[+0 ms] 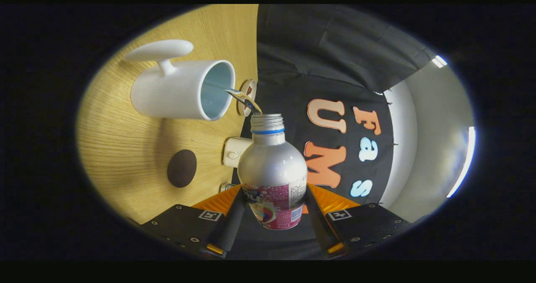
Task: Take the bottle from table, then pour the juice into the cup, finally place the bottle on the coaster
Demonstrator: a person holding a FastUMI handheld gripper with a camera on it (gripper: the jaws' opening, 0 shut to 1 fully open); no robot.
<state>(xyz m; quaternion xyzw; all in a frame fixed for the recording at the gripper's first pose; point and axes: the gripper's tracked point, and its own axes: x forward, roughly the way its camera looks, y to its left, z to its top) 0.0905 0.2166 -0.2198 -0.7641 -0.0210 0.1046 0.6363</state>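
- The tabletop [125, 149] appears rolled sideways, so the claw is tipped over in the pouring step.
- Coaster [181, 168], a dark disc, lies at about ten o'clock from the claw, near the cup and bare.
- Cup [180, 90], white with a handle, sits beyond the coaster; a thin stream [240, 99] runs from the bottle mouth into its opening.
- Bottle [272, 174] is clamped between both fingers of the claw [272, 216], its uncapped neck at twelve o'clock.
- Next, I judge: right the bottle, then carry it to the coaster.
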